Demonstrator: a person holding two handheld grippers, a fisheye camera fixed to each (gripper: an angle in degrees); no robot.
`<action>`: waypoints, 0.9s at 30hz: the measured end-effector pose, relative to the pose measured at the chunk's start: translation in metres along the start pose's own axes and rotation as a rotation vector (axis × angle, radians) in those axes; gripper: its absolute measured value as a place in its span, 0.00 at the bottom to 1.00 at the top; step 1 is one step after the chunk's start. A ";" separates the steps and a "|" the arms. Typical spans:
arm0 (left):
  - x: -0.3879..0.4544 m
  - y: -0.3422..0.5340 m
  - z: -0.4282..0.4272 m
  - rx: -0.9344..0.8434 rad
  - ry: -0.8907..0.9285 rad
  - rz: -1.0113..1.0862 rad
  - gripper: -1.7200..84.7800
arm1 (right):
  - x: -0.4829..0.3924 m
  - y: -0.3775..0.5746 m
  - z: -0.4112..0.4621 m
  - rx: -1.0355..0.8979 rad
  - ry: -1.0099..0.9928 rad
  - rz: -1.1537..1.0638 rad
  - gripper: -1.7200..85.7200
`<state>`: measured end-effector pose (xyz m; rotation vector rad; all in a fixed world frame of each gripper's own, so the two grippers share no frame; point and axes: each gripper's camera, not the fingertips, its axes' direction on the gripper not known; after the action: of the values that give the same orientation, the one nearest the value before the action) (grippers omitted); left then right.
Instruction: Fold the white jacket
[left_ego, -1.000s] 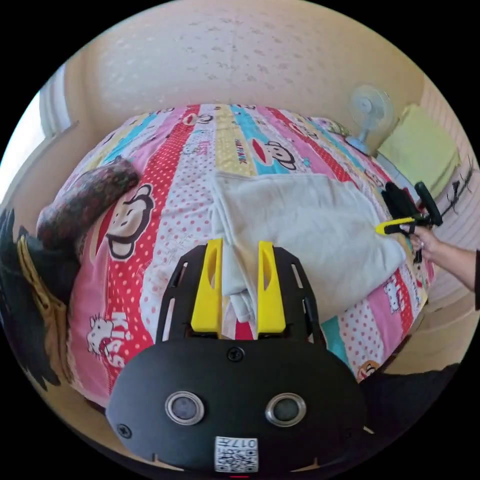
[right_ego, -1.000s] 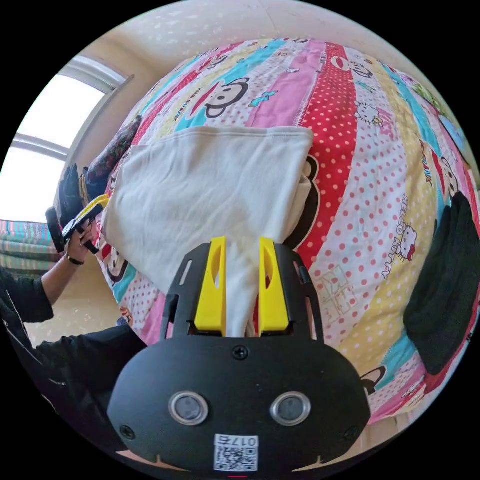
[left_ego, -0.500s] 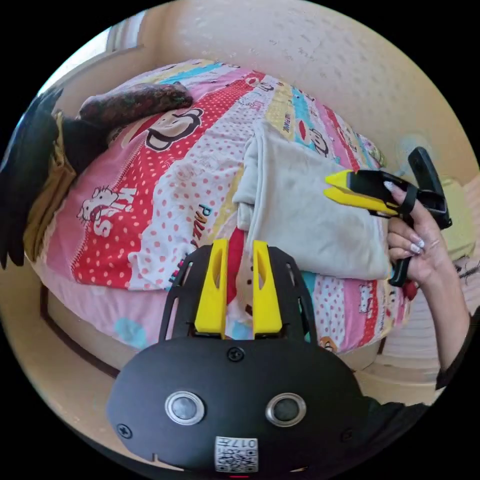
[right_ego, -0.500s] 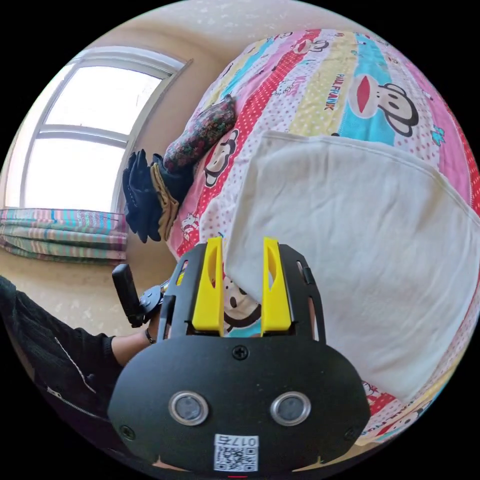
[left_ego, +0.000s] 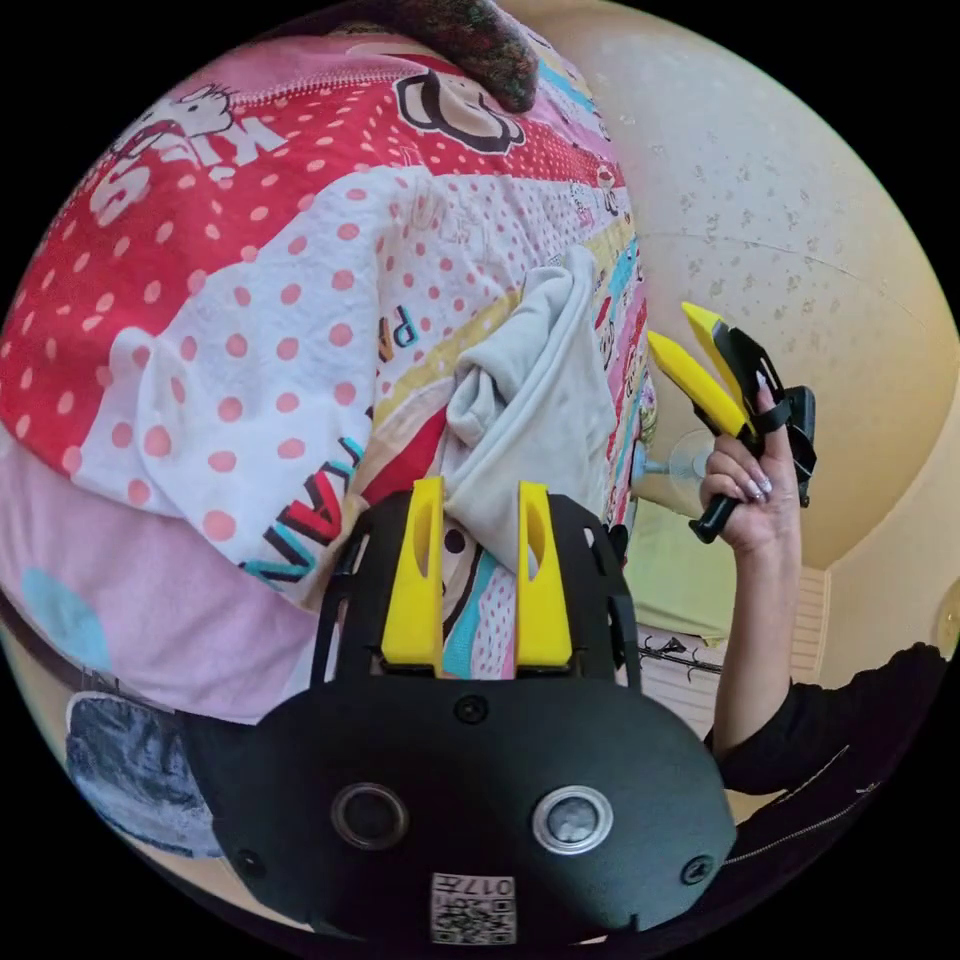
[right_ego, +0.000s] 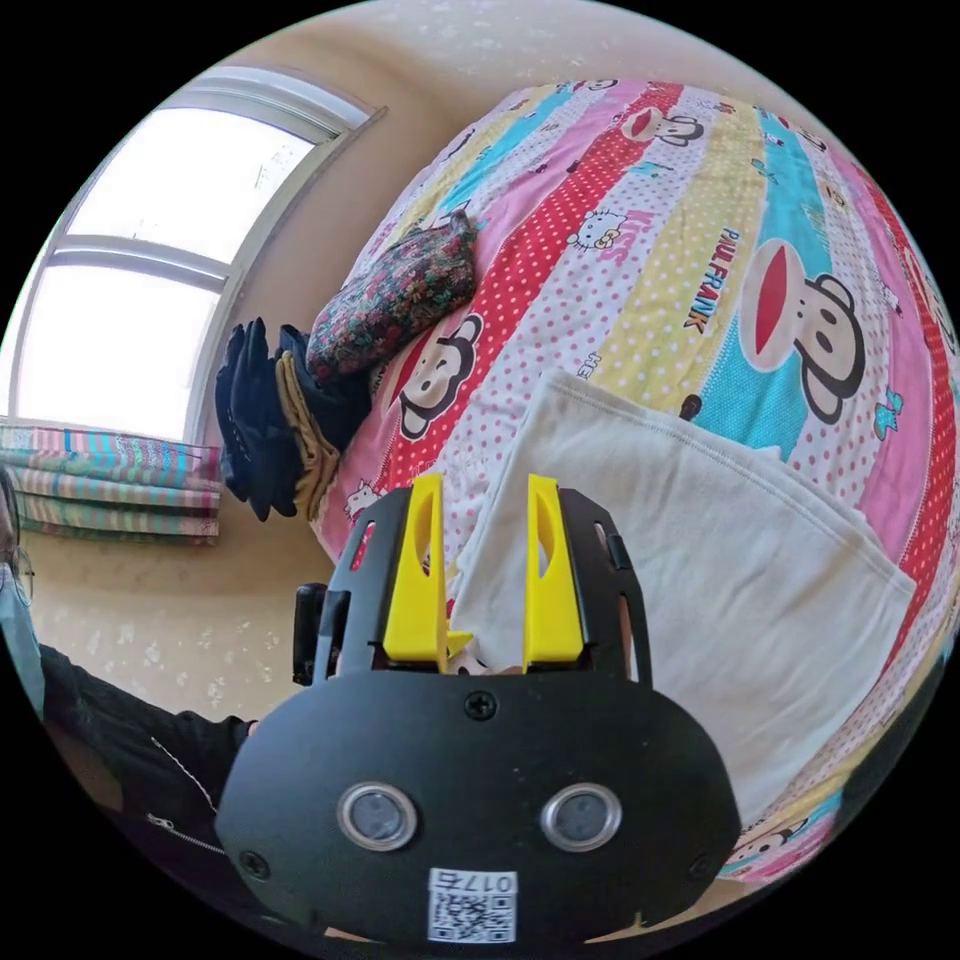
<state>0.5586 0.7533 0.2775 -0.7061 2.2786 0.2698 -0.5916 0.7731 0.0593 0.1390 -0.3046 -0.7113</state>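
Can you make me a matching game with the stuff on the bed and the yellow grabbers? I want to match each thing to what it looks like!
Things:
1. white jacket
2. flowery pillow
3. dark clothes pile
4. right hand-held gripper

Descriptions:
A. held up in a hand, jaws apart, holding nothing
B. folded flat on the cartoon bedspread
C. stacked at the bed's edge by the window
D. lying on the bed right next to the dark pile

Pairs: 1-B, 2-D, 3-C, 4-A
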 end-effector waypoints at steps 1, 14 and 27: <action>-0.001 -0.003 0.000 -0.011 -0.008 -0.009 0.12 | 0.002 -0.004 0.005 -0.011 0.009 0.030 0.17; 0.159 0.003 -0.011 0.058 -0.052 0.382 0.08 | -0.087 -0.072 0.086 -0.403 0.421 -0.032 0.23; 0.258 0.040 0.021 0.079 -0.084 0.495 0.08 | -0.070 -0.037 0.086 -0.533 0.750 -0.140 0.15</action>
<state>0.3967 0.6883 0.0816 -0.0773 2.3393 0.4279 -0.6920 0.7897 0.1167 -0.0866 0.6160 -0.8061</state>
